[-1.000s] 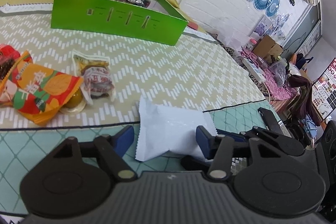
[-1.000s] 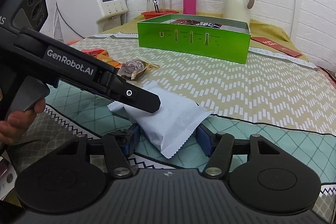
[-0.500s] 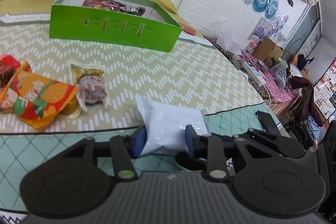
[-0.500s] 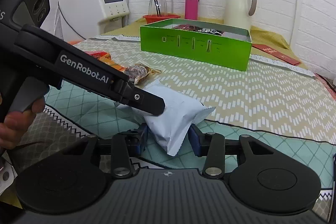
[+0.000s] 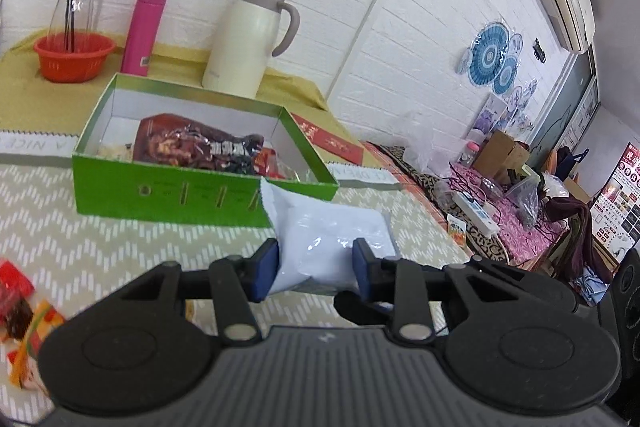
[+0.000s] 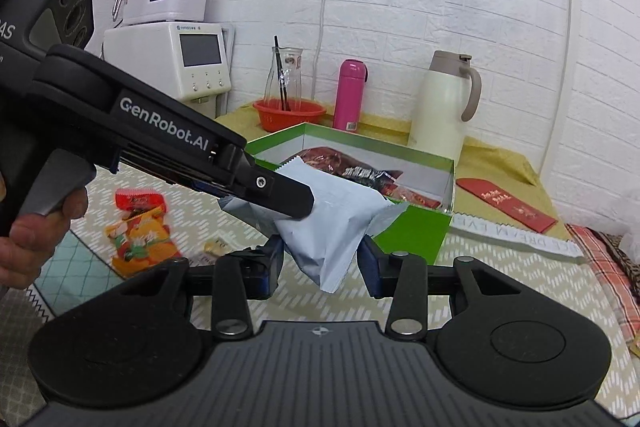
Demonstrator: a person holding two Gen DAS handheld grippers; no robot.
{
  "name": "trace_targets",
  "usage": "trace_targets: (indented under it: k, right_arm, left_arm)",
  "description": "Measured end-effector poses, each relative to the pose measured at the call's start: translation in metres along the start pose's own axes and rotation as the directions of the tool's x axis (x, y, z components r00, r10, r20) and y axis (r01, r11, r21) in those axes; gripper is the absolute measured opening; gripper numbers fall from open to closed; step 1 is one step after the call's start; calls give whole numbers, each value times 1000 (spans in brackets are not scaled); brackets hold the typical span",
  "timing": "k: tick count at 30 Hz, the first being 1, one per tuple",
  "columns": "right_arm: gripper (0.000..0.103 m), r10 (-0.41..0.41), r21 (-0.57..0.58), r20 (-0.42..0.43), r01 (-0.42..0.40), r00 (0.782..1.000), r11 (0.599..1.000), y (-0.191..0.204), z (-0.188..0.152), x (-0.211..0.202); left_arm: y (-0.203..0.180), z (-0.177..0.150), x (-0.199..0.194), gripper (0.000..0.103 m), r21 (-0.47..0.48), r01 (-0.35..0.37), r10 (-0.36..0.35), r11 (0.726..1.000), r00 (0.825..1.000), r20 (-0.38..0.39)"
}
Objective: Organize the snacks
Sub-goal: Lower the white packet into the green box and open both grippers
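Note:
A white snack packet [image 5: 332, 231] hangs in the air just in front of the green box [image 5: 160, 187]. My left gripper [image 5: 314, 273] is shut on one end, its blue pads pressing both sides. My right gripper [image 6: 322, 267] is shut on the other end of the packet [image 6: 332, 219]. In the right wrist view the left gripper's black finger [image 6: 280, 193] lies across the packet's top. The green box [image 6: 416, 231] is open and holds a dark red packet [image 5: 188, 143] and other snacks. An orange packet [image 6: 140, 243] and a red one [image 6: 136, 201] lie on the tablecloth at the left.
Behind the box stand a cream jug [image 5: 248, 39], a pink bottle [image 5: 144, 27] and a red basket [image 5: 74, 57] with a glass carafe. A white appliance [image 6: 200, 63] sits at the back left. A red envelope [image 6: 508, 205] lies right of the box.
Both grippers closed on the white packet where it lay on the cloth, then lifted it off the table and carried it toward the green box.

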State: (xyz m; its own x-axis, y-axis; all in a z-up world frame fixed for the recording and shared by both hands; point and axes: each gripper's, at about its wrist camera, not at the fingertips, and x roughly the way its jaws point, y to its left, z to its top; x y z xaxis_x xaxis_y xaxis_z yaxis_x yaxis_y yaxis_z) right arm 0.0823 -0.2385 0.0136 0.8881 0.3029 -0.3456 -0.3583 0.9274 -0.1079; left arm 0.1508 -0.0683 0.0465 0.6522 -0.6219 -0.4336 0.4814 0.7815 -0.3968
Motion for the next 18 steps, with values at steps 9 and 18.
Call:
trace_targets:
  k: [9, 18]
  right_arm:
    - [71, 14, 60, 30, -15, 999, 998, -41, 25, 57]
    - [71, 0, 102, 24, -3, 1000, 995, -66, 32, 113]
  left_arm:
    - [26, 56, 49, 26, -46, 0, 1, 999, 1000, 9]
    - [59, 92, 108, 23, -117, -14, 11, 993, 1000, -27]
